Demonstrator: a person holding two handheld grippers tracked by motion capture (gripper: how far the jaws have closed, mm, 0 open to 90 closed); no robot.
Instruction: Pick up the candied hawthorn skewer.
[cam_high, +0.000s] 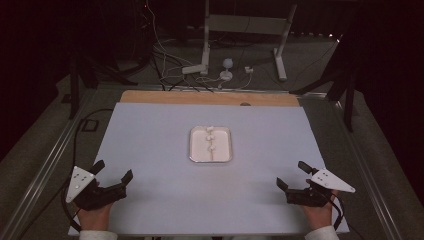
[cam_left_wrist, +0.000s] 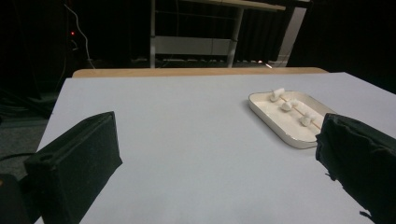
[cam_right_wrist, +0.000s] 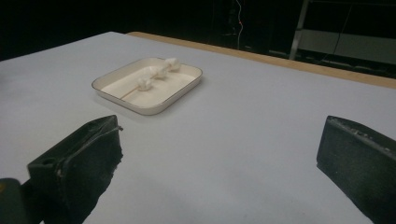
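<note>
**Ready at the bench edge**

We hold left tongs and right tongs spread and empty, well apart from the tray mid-bench, where the marshmallow skewer lies. Next we likely reach in.

A pale table sheet covers a wooden board; cables trail behind.

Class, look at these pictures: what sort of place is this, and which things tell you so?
Probably a recording lab or studio: dark curtains surround a pale-covered table, white metal stand legs and loose white cables sit on the floor behind it, and one small white rectangular tray waits mid-table.
</note>
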